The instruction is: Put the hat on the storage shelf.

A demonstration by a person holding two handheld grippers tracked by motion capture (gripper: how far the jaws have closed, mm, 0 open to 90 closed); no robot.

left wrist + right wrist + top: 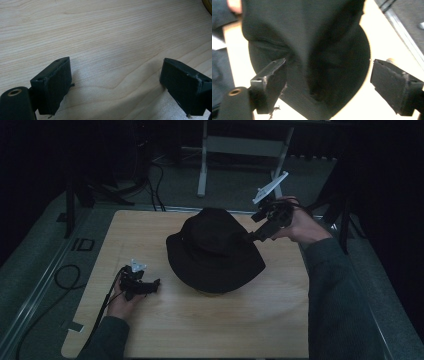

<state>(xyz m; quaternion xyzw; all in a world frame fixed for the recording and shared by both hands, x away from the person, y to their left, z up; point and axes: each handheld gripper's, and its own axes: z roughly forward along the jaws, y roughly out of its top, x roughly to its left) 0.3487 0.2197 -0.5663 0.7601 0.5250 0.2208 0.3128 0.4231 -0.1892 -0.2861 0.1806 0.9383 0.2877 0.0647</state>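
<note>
The room beyond my table [280,320] is nearly black from above: past its far edge I make out only a pale metal frame [240,145] and some cables on the floor [65,275]. Under the near edge of the hat [215,251] a sliver of something yellowish peeks out, and I cannot tell what it is; a curved yellow edge [208,5] is also cut off at the top right corner of my left gripper view.

My right gripper [328,85] has its jaws wide apart, and the black hat [312,50] lies ahead of and between them; the left pad sits right at the fabric, the right pad stands clear over bare table, so nothing is clamped. In the high view that gripper [248,238] meets the hat at the crown's side nearest my right hand [300,225]. A blurred sleeve and a bit of my other hand [234,6] sit beyond the hat.

My left gripper [116,85] rests low on the wood, jaws spread wide with nothing between them, the hat just ahead of it and slightly apart in the high view [150,286].

The hat is soft, matt cloth with a round floppy brim and a creased crown. The tabletop is pale wood with flowing grain. My pads are black, rough and frayed at the edges.
</note>
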